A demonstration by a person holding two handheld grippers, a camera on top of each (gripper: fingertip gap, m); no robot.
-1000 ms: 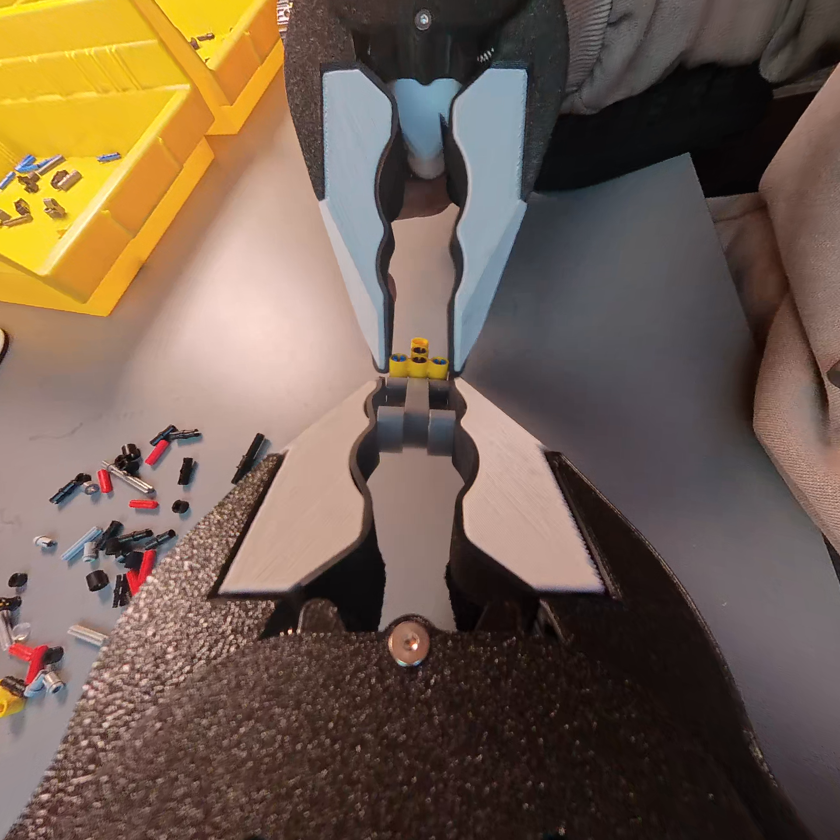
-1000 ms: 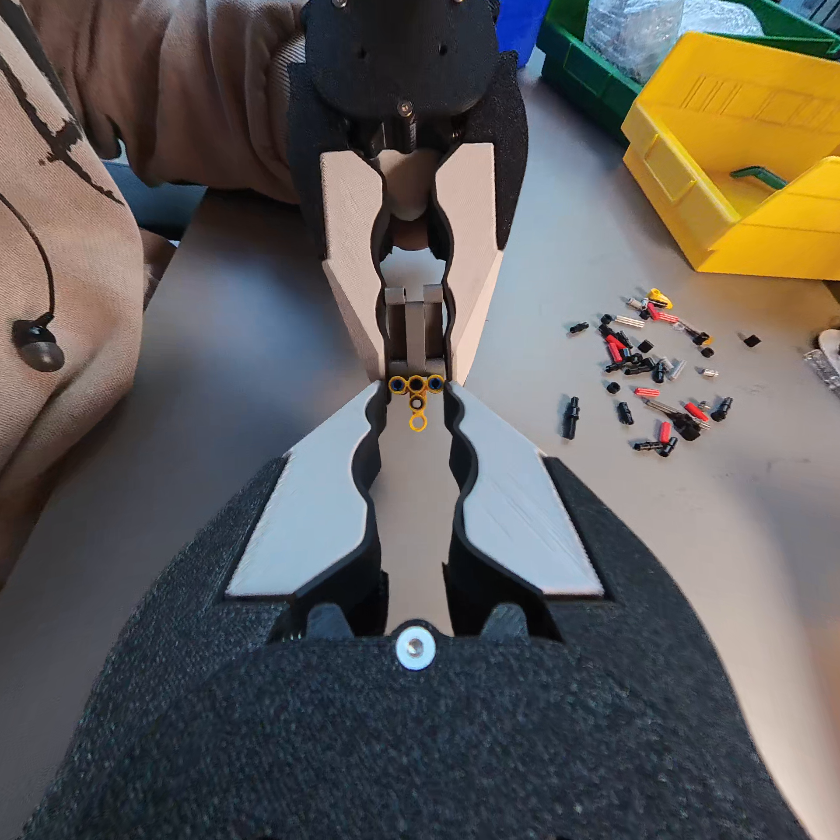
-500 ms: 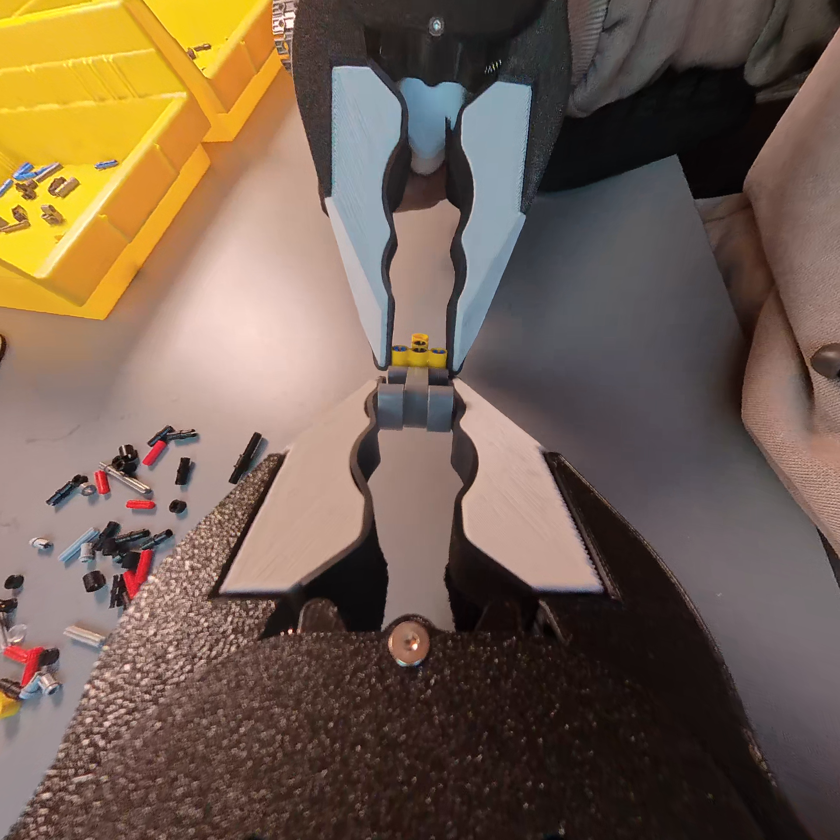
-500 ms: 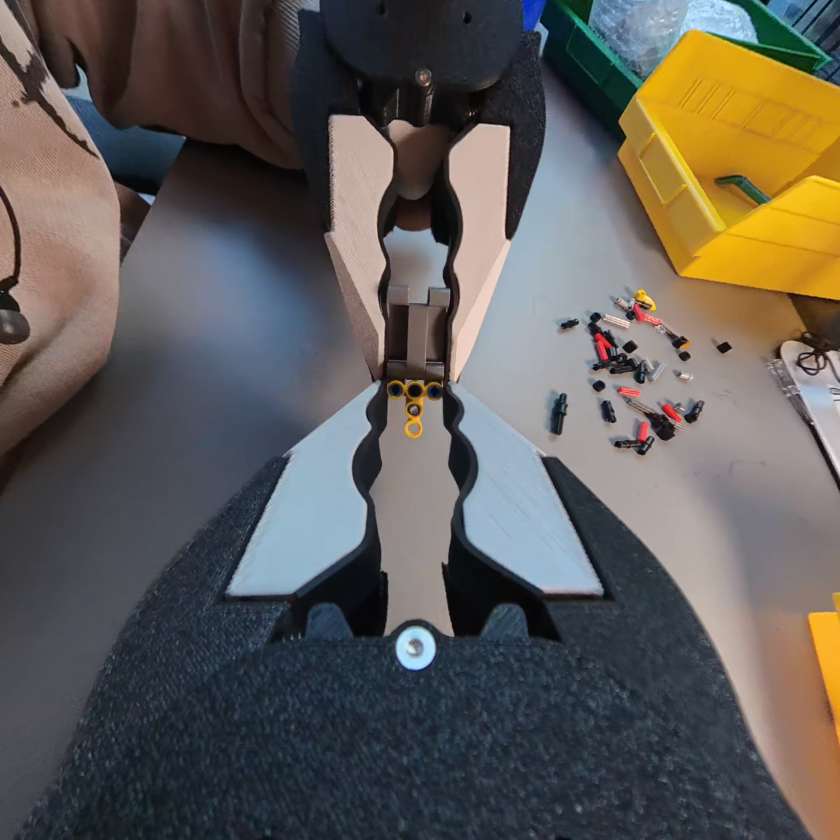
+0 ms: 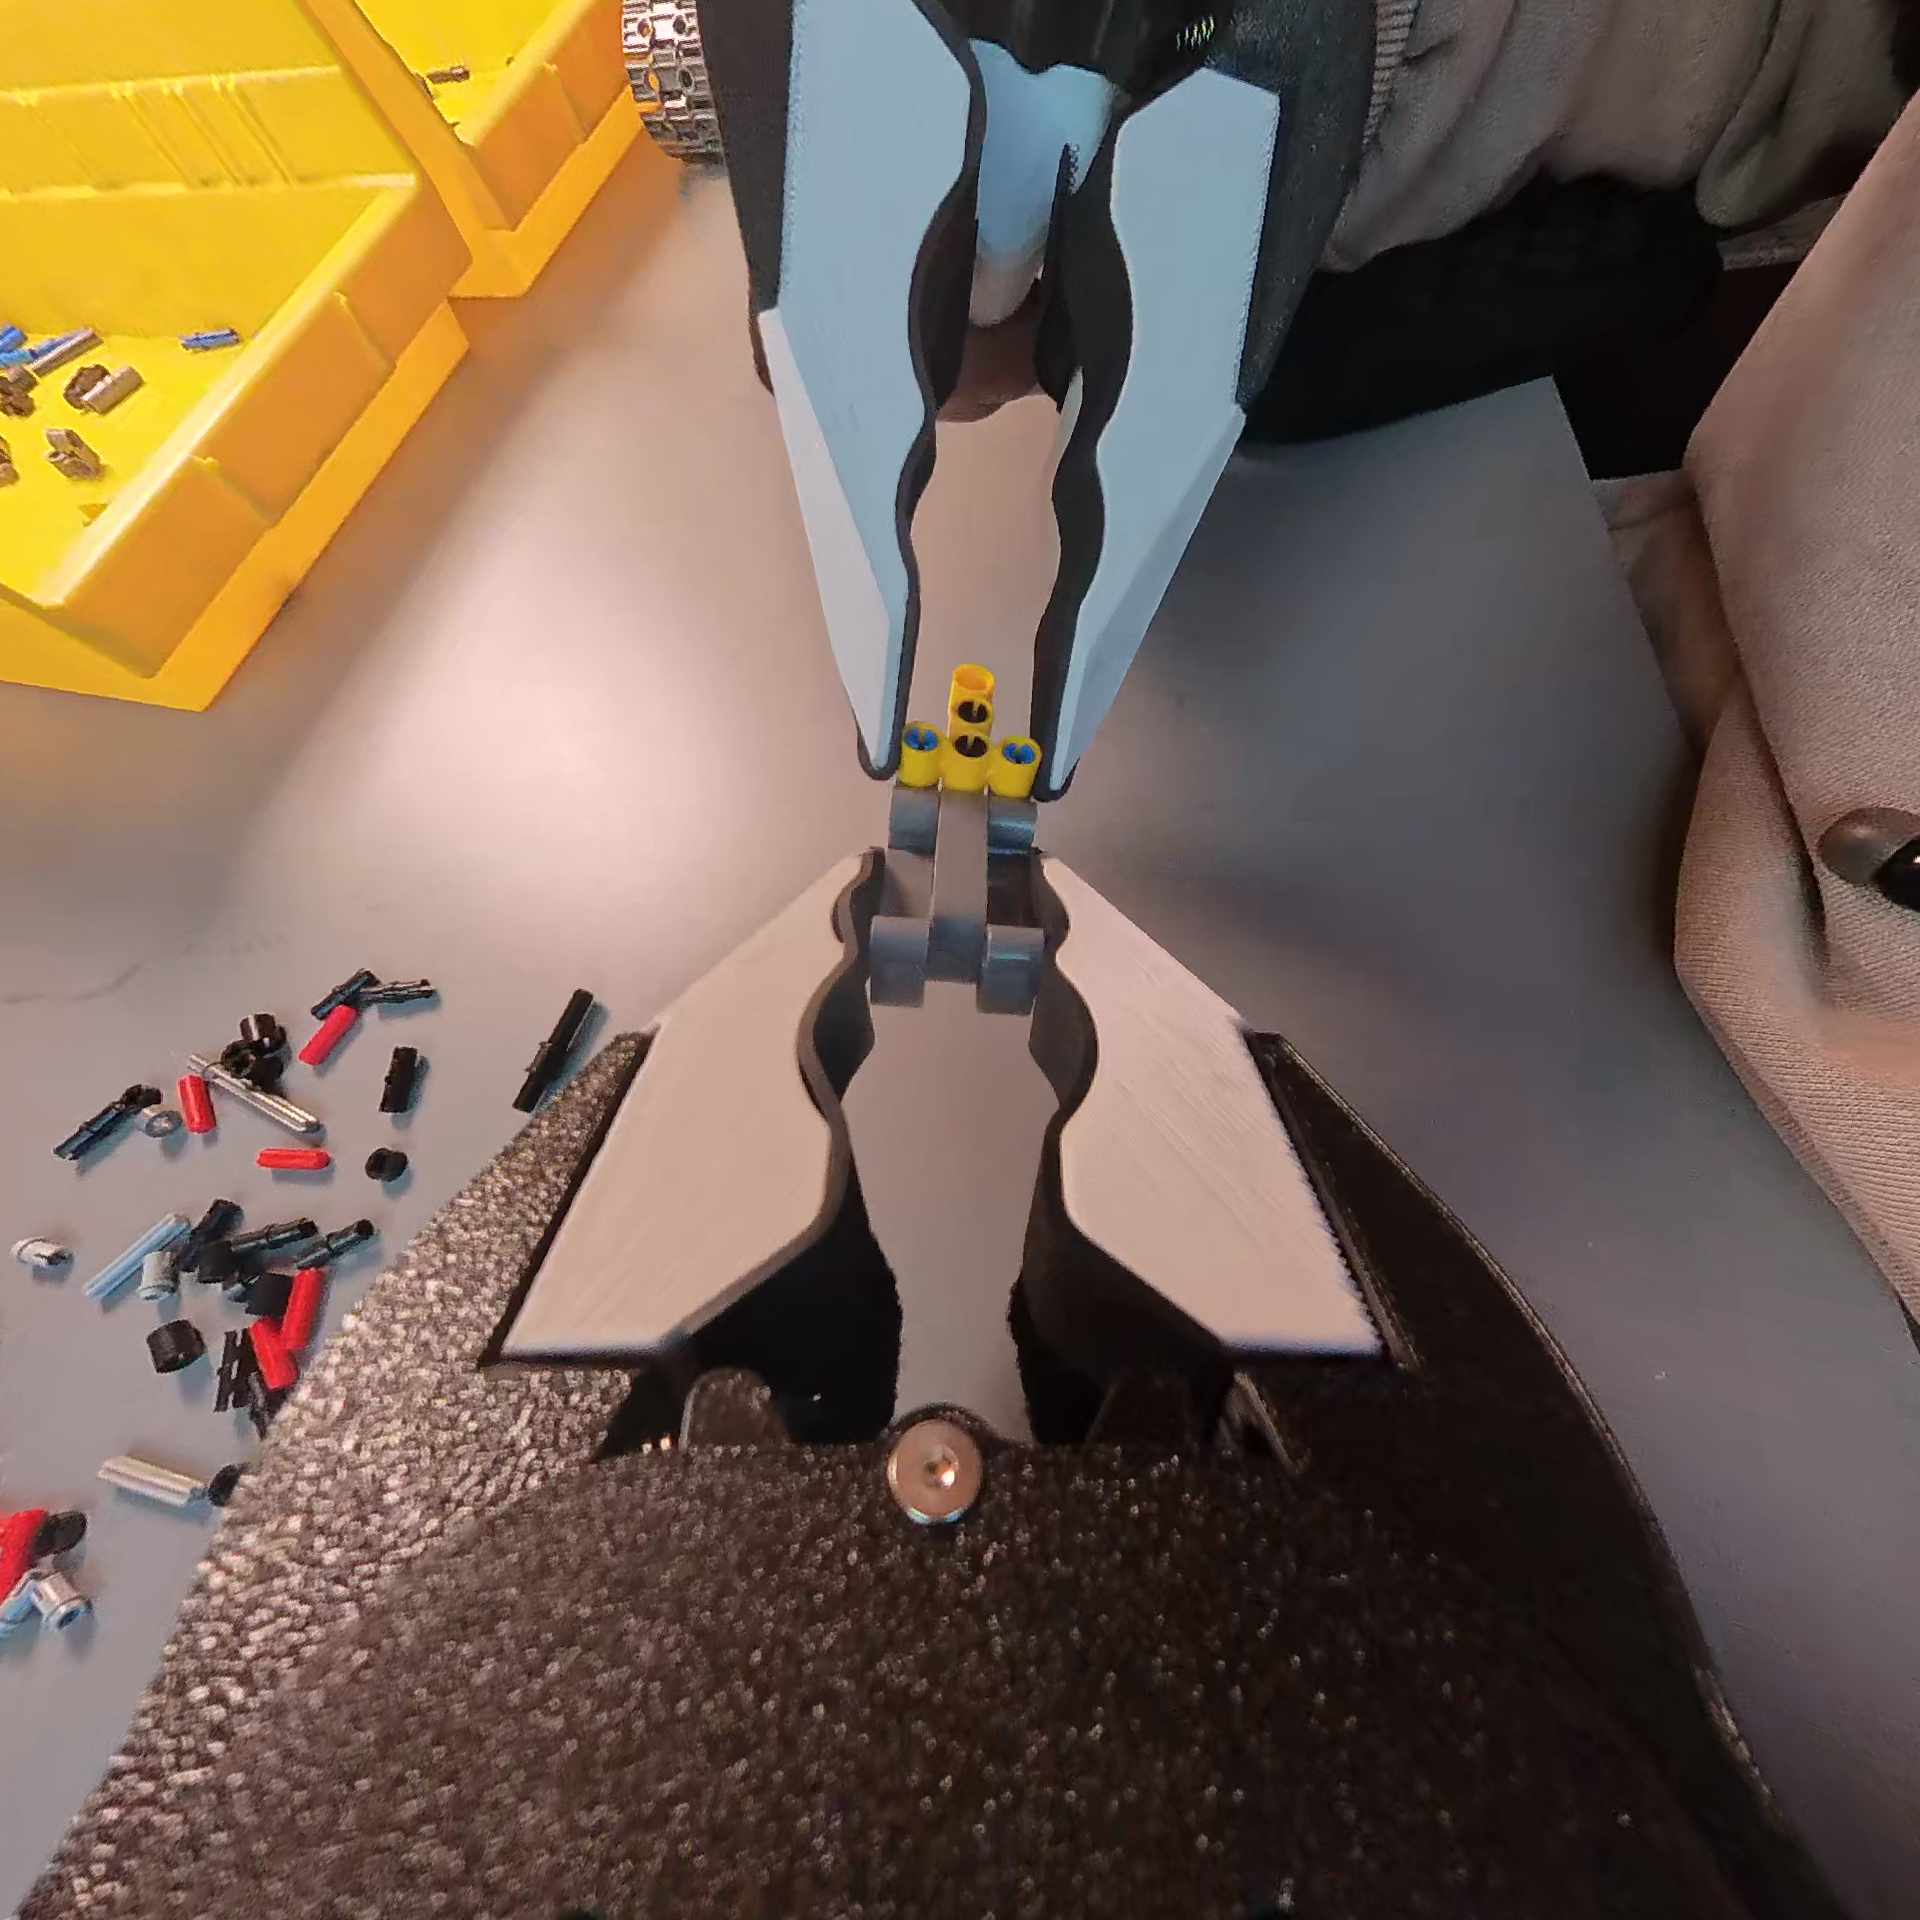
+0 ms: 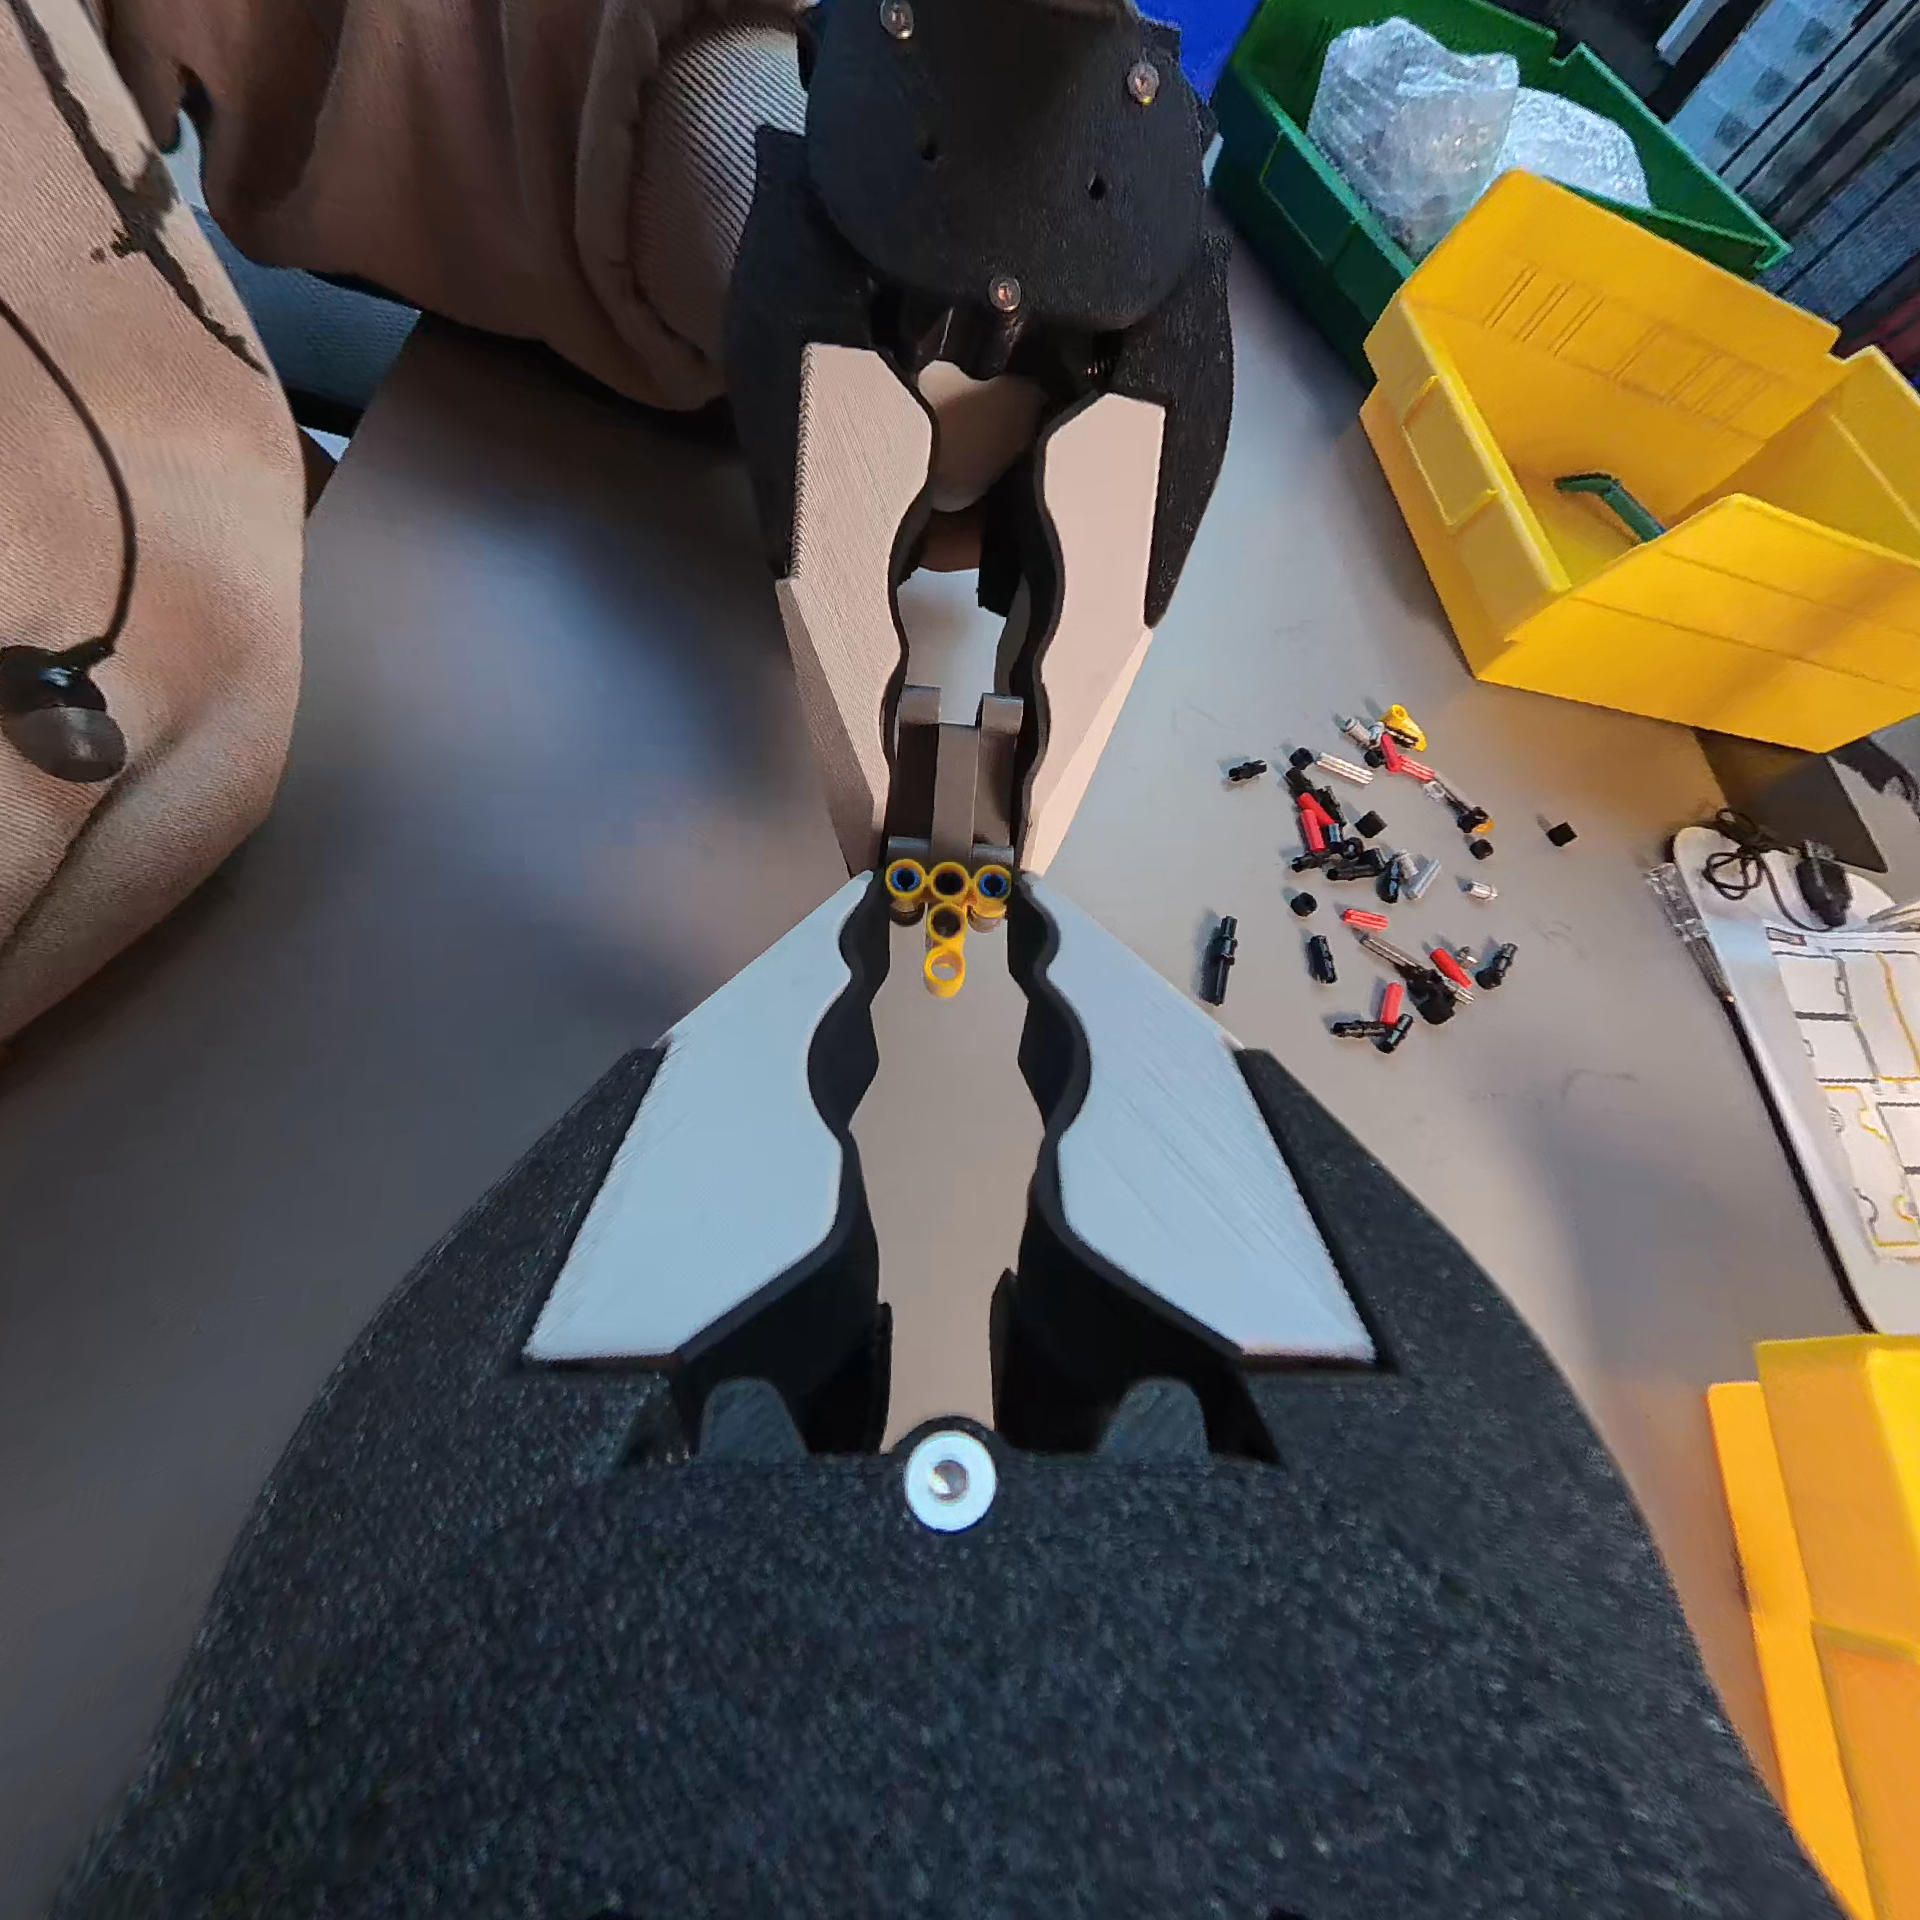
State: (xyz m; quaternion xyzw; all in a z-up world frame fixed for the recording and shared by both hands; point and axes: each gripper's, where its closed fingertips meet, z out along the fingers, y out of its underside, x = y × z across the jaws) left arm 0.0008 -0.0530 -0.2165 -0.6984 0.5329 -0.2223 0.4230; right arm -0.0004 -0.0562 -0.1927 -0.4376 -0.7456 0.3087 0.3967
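Yellow T-shaped piece (image 5: 968,756) with blue pins in two holes sat pressed against grey H-shaped piece (image 5: 956,904), both up above grey table (image 5: 520,790). Right gripper (image 6: 948,883) jaws were squeezed on yellow piece. Left gripper (image 5: 954,868) jaws were squeezed on grey piece. Two grippers met tip to tip. Small black, red and grey pins (image 6: 1382,862) lay scattered on table. Yellow bins (image 6: 1621,520) and green bin (image 6: 1309,208) stood farther away. Person's tan sleeve (image 6: 468,177) behind
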